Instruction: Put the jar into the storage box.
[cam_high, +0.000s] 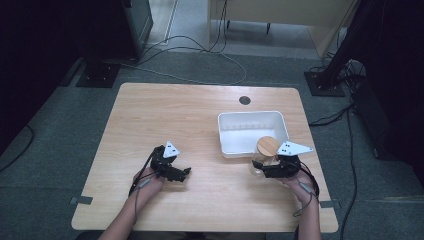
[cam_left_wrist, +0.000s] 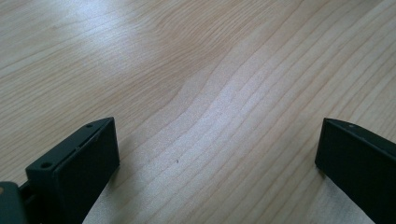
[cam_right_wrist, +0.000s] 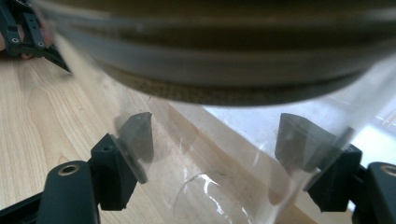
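A clear glass jar (cam_high: 261, 159) with a round wooden lid (cam_high: 268, 145) stands on the table just in front of the white bin (cam_high: 252, 115). My right gripper (cam_high: 262, 169) is shut on the jar's glass body below the lid. In the right gripper view the jar (cam_right_wrist: 219, 60) looms close, and both pads of the right gripper (cam_right_wrist: 219, 144) press against its wall. My left gripper (cam_high: 184, 173) rests low over the bare wood at the left, open with nothing between its jaws; in its own view the left gripper (cam_left_wrist: 217, 154) has its jaws far apart.
The wooden table (cam_high: 190, 115) has a dark round grommet (cam_high: 244, 100) behind the bin. The bin's inside looks bare. Cables (cam_high: 200, 55) and stand bases (cam_high: 98, 73) lie on the floor beyond the table's far edge.
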